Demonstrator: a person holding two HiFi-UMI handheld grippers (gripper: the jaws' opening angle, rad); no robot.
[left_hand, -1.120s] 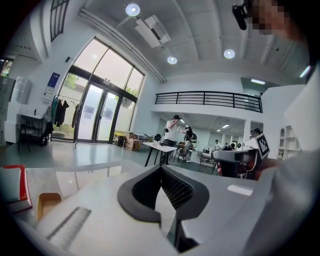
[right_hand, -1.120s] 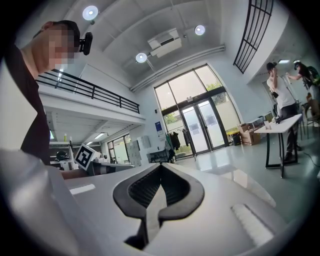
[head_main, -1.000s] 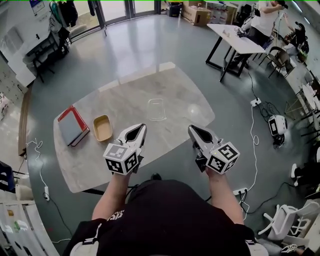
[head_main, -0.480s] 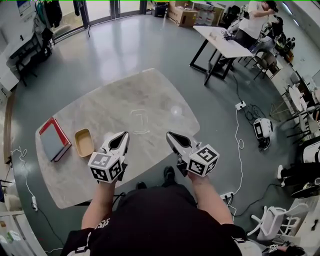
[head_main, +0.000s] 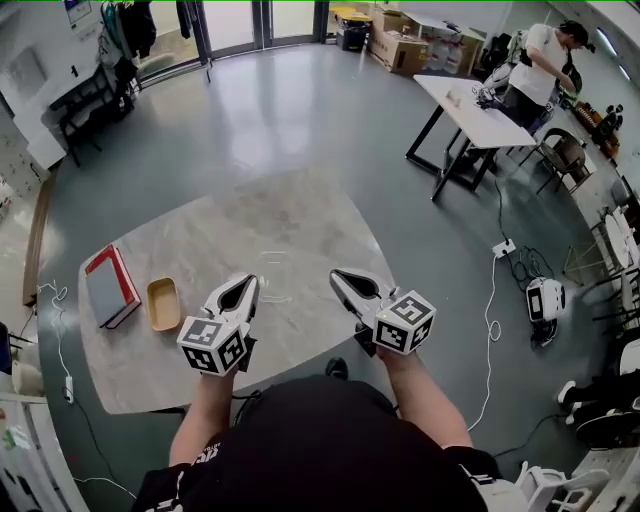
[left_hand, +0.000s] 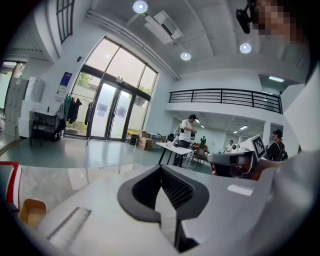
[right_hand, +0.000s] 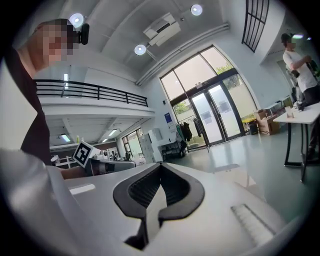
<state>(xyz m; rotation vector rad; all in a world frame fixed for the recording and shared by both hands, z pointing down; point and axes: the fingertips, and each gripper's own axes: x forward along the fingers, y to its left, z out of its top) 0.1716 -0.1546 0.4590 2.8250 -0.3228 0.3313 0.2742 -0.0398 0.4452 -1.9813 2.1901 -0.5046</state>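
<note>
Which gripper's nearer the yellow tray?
Left. The left gripper hangs just right of the yellow tray; the right gripper is farther right, beyond the left one.

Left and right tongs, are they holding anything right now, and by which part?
Nothing is held. The left tongs and the right tongs each have their jaws together with nothing between them, raised above the pale marble table.

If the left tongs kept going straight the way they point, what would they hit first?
Nothing near: the left tongs point level over the marble table, clearing it. Far ahead stands a white table, likely the first thing, though depth is unclear.
</note>
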